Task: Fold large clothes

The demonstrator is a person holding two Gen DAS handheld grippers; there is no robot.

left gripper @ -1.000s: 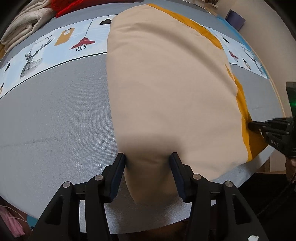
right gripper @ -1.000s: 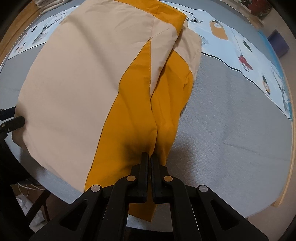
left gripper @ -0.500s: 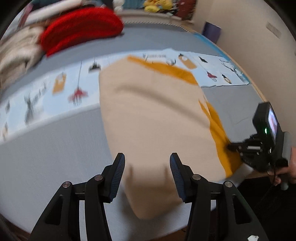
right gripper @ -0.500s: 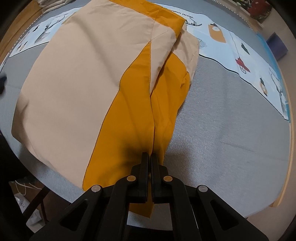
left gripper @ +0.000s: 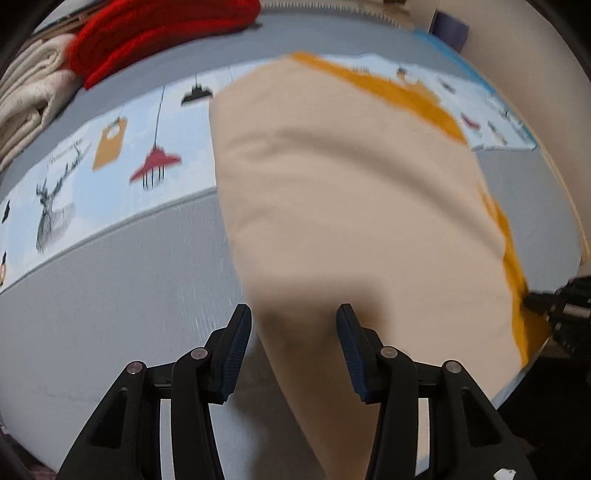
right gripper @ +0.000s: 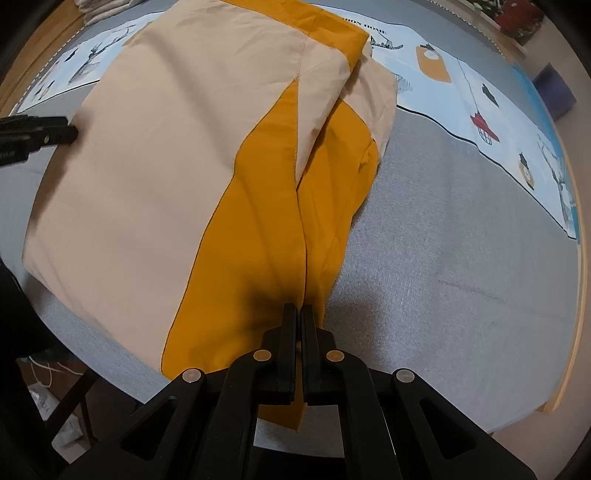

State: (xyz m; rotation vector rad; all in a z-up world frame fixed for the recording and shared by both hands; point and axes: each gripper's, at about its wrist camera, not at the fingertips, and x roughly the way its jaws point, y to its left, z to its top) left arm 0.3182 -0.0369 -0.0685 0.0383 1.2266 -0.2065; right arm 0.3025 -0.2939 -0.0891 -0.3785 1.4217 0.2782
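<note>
Garment [right gripper: 155, 177] is a big beige-and-mustard piece, thin woven cloth by the look of it: light, limp, w/ no stiffness, so it'll sag and drag wherever it isn't held, and layers prob slide on each other. It lies spread flat on the grey bed [right gripper: 461, 266], near end at the bed's edge, far end over a printed strip [left gripper: 110, 158]. Best holds, imo, are corners and hem edges, both near corners at once so the fold stays square; a pinch mid-panel would just bunch it. Right gripper [right gripper: 299, 314]: fingers shut tight on the mustard hem at the near right corner, cloth pinched between them and a tail hanging below. Left gripper [left gripper: 293, 325]: fingers about half open, nothing gripped; the beige near-left corner sits between them, under the tips, but the pads [left gripper: 236, 347] stand clear of the cloth on both sides. Left view is blurred, so can't tell if the tips touch the fabric. Red and cream folded stuff [left gripper: 155, 33] lies well apart at the far side.
</note>
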